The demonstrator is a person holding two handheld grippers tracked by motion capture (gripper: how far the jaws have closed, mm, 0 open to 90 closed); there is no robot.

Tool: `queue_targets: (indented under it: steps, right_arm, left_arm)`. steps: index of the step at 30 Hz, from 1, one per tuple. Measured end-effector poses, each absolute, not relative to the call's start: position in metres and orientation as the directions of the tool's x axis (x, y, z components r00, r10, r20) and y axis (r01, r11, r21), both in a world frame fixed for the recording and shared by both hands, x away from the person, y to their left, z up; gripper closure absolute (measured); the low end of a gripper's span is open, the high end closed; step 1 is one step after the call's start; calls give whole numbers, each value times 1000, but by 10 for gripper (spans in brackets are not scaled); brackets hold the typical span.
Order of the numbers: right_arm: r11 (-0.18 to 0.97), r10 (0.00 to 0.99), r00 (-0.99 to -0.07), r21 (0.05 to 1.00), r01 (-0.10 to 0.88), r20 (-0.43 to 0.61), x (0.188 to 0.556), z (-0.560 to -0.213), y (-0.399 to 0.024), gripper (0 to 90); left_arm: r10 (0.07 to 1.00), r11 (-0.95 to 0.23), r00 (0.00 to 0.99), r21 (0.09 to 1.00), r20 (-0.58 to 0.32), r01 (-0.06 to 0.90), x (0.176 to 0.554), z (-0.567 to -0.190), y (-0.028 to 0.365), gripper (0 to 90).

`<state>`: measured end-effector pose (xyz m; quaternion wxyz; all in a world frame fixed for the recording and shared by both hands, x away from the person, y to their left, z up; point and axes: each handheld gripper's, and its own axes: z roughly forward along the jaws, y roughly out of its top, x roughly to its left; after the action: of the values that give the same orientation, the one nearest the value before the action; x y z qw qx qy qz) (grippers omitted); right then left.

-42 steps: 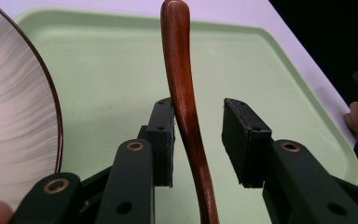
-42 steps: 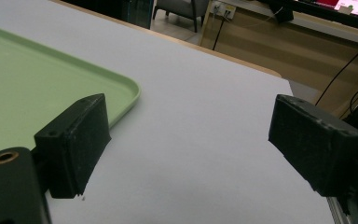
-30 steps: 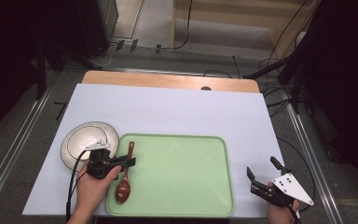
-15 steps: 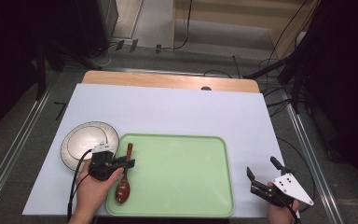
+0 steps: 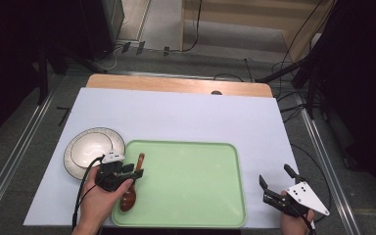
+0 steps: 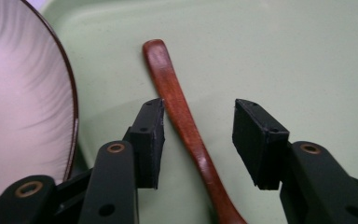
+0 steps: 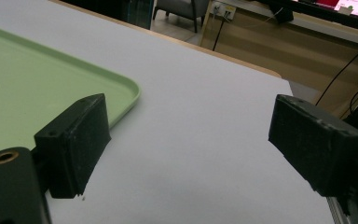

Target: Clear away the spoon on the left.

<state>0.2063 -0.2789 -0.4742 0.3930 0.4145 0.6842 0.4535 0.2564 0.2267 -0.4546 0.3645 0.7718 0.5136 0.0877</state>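
My left tongs (image 6: 198, 140) gape astride the spoon (image 6: 182, 121) handle at the tray's (image 5: 196, 161) left edge, bowl (image 5: 85, 152) just left. My right tongs (image 5: 278, 185) hang wide open over bare table (image 7: 205, 130), off the tray's right rim.

1. Your tray (image 5: 191, 186) sits on the table (image 5: 186, 117), near its front edge.
2. The spoon (image 5: 129, 193) lies in the tray's left end — handle pointing away from you.
3. The plate (image 5: 85, 149) rests just left of the tray, on the table.
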Motion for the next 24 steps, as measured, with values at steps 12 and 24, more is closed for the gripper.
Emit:
queue_targets:
  steps: [12,24]
  right_arm:
    - [244,923,-349,947,210,-161,206,-474,-279,132]
    - [244,923,-349,947,210,-161,207,-474,-279,132]
  left_arm:
    - [732,-90,540,726,-416,682,249,-440,241,60]
    - [690,-56,633,847,-350,529,232,-421,255,0]
